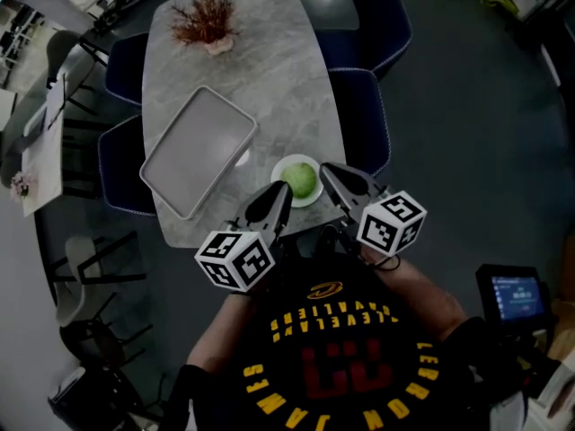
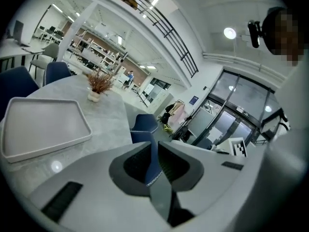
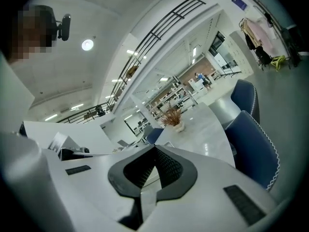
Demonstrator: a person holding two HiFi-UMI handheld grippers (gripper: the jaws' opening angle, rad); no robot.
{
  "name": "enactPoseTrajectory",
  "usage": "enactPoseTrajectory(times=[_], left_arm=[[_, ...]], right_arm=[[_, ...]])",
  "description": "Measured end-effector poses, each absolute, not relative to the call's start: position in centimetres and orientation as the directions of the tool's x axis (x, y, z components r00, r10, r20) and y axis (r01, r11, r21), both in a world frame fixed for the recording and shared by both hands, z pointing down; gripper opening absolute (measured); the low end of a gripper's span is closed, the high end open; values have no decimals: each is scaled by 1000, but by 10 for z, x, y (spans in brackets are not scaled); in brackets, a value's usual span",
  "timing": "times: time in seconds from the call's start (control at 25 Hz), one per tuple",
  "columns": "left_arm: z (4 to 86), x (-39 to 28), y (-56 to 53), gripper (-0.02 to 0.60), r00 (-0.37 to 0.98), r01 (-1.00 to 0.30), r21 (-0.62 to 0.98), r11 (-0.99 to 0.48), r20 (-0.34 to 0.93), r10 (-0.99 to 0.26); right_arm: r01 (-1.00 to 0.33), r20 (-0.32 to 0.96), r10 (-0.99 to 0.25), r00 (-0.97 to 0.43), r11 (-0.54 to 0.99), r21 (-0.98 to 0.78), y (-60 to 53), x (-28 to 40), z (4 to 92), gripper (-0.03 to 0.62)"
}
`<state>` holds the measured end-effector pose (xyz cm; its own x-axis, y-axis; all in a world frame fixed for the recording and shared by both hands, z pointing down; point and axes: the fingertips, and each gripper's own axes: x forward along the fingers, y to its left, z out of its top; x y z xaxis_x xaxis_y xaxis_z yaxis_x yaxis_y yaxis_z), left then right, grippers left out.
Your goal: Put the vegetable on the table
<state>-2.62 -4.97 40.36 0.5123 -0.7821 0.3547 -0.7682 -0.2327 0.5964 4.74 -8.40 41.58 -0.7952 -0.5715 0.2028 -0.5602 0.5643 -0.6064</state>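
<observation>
A round green vegetable (image 1: pixel 302 180) lies on a small white plate (image 1: pixel 287 165) near the front edge of the grey marble table (image 1: pixel 287 70). My left gripper (image 1: pixel 282 191) hovers just left of the plate, its jaws shut with nothing in them. My right gripper (image 1: pixel 326 170) hovers just right of the plate, also shut and empty. Neither touches the vegetable. The left gripper view shows the left gripper (image 2: pixel 153 145) with its tips together, pointing over the table. The right gripper (image 3: pixel 155 149) shows the same in its own view. Neither gripper view shows the vegetable.
A grey empty tray (image 1: pixel 199 151) lies left of the plate. A dried reddish plant (image 1: pixel 205 18) in a small pot stands at the far end. Blue chairs (image 1: pixel 361 115) flank the table on both sides. A small screen device (image 1: pixel 514 296) is at the lower right.
</observation>
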Motion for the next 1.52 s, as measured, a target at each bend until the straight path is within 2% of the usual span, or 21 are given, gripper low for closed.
enactPoseTrajectory(times=[0.2,0.64,0.92,1.52], left_arm=[[367,-17,-48,46,520,-778,546,-309,286,-805],[300,-5,-37,46,504,-805,444,-394,161,-848],[312,-13,-35,46,473,-818,458,-347,192,-860],[293,-17,-26,46,434,-843,422,-333,167,-885]], right_arm=[[-517,124,-561,-818,625,-584,-76,38,377,5],[-503,-9,-557,-830,757,-417,-61,31,307,5],[-516,-5,-557,-831,774,-367,-54,24,307,5],[-491,1,-513,-858,820,-293,-38,17,295,5]])
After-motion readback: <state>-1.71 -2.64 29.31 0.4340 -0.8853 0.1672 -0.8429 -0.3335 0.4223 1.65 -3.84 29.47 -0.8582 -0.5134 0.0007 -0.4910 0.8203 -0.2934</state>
